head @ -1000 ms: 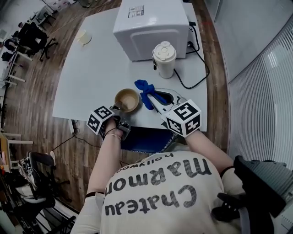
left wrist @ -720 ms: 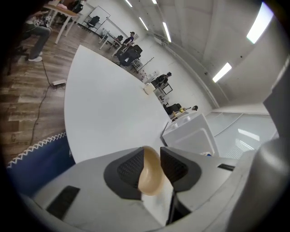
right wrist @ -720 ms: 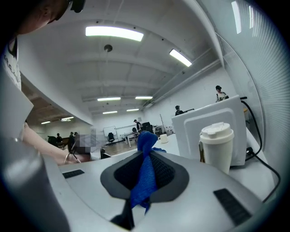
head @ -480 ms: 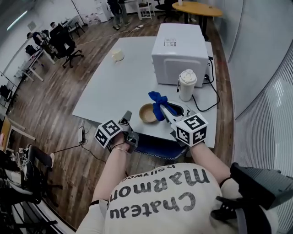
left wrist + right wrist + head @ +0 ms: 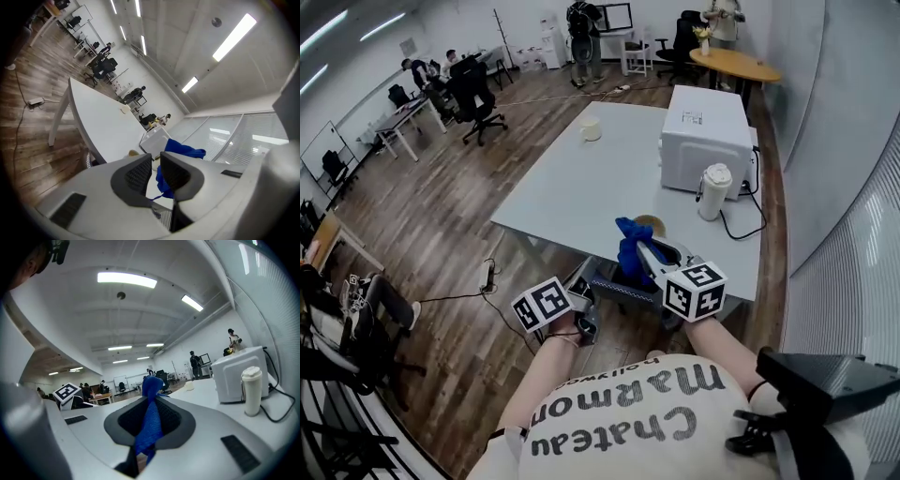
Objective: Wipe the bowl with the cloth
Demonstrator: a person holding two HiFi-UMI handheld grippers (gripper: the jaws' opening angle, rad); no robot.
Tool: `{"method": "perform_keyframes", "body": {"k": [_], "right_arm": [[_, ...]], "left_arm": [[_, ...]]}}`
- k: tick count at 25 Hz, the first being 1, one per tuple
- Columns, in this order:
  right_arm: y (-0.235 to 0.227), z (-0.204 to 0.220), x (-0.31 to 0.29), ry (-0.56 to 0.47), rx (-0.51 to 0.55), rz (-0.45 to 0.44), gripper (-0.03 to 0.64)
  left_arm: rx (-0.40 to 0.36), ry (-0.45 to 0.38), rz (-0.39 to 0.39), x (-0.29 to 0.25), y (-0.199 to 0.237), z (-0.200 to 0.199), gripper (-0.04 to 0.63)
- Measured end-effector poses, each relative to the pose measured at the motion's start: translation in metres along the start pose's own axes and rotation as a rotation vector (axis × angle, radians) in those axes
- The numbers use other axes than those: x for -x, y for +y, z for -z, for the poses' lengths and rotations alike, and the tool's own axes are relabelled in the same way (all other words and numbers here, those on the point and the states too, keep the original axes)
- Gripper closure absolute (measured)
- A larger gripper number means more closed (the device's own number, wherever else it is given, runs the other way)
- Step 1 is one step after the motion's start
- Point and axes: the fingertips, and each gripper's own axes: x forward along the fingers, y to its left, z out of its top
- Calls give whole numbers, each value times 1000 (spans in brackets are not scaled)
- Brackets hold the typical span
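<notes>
The tan bowl (image 5: pixel 652 223) sits near the front edge of the white table (image 5: pixel 581 187), half hidden behind the blue cloth (image 5: pixel 630 246). My right gripper (image 5: pixel 647 255) is shut on that cloth, and in the right gripper view the cloth (image 5: pixel 150 420) hangs pinched between the pads. My left gripper (image 5: pixel 583 295) hangs off the table, low and left of the bowl. Its jaws (image 5: pixel 156 168) are closing to a narrow gap with nothing between them. Beyond them, the left gripper view shows the cloth (image 5: pixel 183 151) and a sliver of the bowl (image 5: pixel 134 153).
A white microwave (image 5: pixel 705 139) and a lidded tumbler (image 5: pixel 712 192) stand at the table's right, with a black cable (image 5: pixel 741 227) trailing beside them. A small cup (image 5: pixel 591 129) sits far back. A blue-seated chair (image 5: pixel 619 281) stands under the table's front edge.
Both grippers have drawn back from the table. The left one left the bowl's side, dropped below the table edge and narrowed its jaws. The right one kept hold of the cloth.
</notes>
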Motion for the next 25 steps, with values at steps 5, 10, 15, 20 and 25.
{"method": "perform_keyframes", "body": {"k": [5,10,15,20,25], "right_arm": [[24,34,18,22,-194,10,578],[42,63,40,32,-273,33,578],[52,75,51,51,-218,49,579],[63,80,61,57,-182,67,578],[64,78,67,43,-191,88,579]], "left_arm": [[-141,50,-20,43,-10,28,546],[-150,78,-38,77,-4,52,546],[-165,101,-60,90,2,64,546],[-169,113,-74,104,6,72,546],[-164,105,-70,109,7,69,546]]}}
